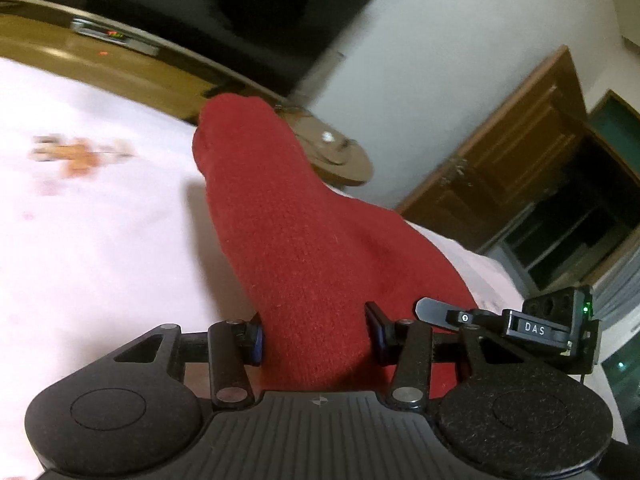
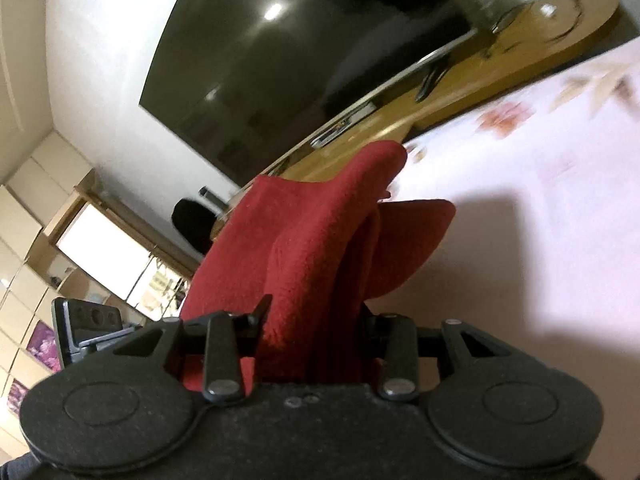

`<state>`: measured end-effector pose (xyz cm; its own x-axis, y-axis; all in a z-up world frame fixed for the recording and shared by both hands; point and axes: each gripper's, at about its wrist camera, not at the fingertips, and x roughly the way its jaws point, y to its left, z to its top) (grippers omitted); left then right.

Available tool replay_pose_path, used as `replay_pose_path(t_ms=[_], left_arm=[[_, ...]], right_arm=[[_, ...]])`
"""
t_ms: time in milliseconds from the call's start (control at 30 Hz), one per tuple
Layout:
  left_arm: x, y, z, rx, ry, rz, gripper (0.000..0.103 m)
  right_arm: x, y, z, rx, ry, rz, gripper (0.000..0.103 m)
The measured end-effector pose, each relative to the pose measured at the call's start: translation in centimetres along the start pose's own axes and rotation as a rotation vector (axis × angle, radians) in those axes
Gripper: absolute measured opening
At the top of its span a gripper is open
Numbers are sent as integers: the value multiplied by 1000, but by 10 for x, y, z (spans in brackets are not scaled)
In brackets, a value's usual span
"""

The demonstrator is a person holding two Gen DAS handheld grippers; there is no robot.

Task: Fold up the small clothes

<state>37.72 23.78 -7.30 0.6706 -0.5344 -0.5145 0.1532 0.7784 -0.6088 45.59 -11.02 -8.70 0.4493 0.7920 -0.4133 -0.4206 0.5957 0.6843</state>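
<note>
Pale pink bedding with a blurred flower print fills the foreground, and behind it runs a wooden TV stand carrying a big dark television. Above the bedding, on the side away from the television, a red knitted garment is lifted between both tools. The left gripper has its fingers clamped on one bunched end. The right gripper pinches thick folds of the same cloth, which droops toward the sheet.

Red knit garment; pale pink sheet, blurred, possibly floral orange print.
</note>
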Motion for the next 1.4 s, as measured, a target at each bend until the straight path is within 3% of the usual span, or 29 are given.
replay_pose_path(t_ms=[100,200,233,300,333,467,500,567,667,700,767,867,967,1100,1167,1400], left_arm=[[-20,35,-3,-34,4,27,47],[-27,79,-15,-132,32,41,48],[-27,94,-22,-178,41,42,56],[-29,114,-32,-234,2,-20,57],[-31,116,-36,-244,-15,-36,57],[-36,110,-37,-198,-20,-7,61],[-39,110,-34,-185,-23,13,68],[-60,108,-35,-126,-57,106,82],[-89,104,-28,-81,-124,216,84],[-99,100,-25,-68,-158,214,84],[-106,86,-18,-25,-196,162,84],[-88,58,-12,92,-165,150,84],[-58,48,-7,144,-108,186,84],[-21,46,-11,151,-26,285,84],[-11,41,-13,180,-5,334,84],[-11,23,-14,214,-18,391,84]], right_arm=[[38,6,-14,38,36,32,38],[71,12,-26,46,74,42,38],[79,12,-30,41,87,30,39],[95,4,-40,54,111,-31,42],[95,-3,-44,77,100,-19,40],[92,2,-43,47,103,-27,42],[91,3,-41,44,109,-36,43],[85,8,-39,35,105,-64,46],[65,9,-37,11,80,-137,53],[58,13,-37,-5,70,-160,52],[45,34,-34,-89,16,-204,39],[42,69,-32,-213,-53,-222,32],[65,91,-34,-295,-27,-260,32],[99,87,-40,-317,61,-406,28],[106,82,-43,-323,63,-426,29],[117,84,-47,-344,45,-474,34]])
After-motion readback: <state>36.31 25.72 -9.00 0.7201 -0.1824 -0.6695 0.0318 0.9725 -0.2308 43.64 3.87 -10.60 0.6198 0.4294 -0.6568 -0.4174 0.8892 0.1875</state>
